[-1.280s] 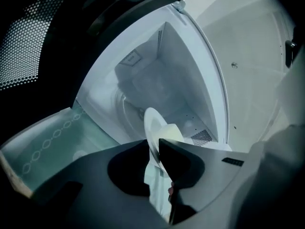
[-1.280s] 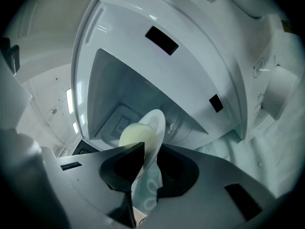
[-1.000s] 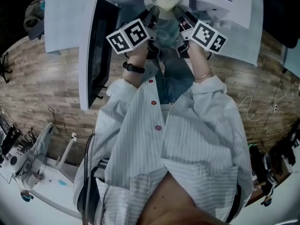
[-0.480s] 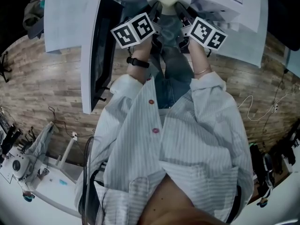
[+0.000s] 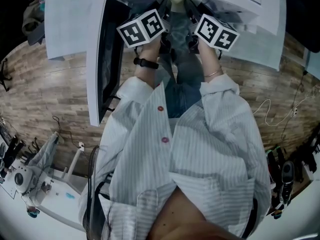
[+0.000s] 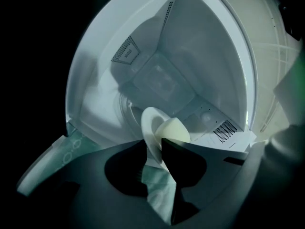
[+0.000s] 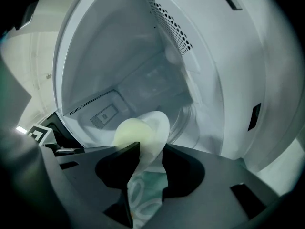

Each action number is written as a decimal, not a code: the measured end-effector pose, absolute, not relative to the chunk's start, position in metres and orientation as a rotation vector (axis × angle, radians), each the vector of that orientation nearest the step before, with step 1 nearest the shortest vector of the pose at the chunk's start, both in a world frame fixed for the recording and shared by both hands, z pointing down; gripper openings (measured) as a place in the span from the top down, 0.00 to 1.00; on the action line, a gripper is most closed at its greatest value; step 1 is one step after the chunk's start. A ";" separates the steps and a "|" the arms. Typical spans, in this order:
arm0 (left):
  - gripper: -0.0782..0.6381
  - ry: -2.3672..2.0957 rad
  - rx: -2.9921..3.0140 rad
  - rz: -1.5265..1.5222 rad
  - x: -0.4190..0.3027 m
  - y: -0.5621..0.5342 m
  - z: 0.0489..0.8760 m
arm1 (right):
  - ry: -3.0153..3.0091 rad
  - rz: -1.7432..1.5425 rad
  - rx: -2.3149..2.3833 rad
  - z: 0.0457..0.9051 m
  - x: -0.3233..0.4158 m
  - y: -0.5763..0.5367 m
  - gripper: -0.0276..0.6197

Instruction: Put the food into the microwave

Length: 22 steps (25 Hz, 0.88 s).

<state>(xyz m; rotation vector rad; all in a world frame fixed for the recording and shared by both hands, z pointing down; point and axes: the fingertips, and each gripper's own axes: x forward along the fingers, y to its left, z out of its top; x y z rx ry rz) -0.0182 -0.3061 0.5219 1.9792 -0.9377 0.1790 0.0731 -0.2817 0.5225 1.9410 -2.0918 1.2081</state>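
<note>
Left claw (image 6: 153,142) and right claw (image 7: 151,144) just spreading, plate (image 6: 150,123) rim between each pair, inside microwave (image 6: 200,46).

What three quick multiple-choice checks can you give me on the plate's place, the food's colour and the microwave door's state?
1. Where is the white plate?
A. on the wooden floor
B. in the microwave cavity
C. on top of the microwave

2. What colour is the food?
A. pale yellow
B. dark red
C. bright green

3. The microwave door is:
A. shut
B. taken off
C. swung open

Answers:
1. B: both gripper views show the plate against the cavity's inner walls.
2. A: the food on the plate is a pale yellow dome.
3. C: in the head view the door stands out to the left of the cavity.
</note>
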 end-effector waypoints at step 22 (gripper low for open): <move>0.74 -1.050 2.175 0.396 -0.009 -0.336 0.515 | -1.972 0.729 1.871 0.520 0.074 -0.308 0.62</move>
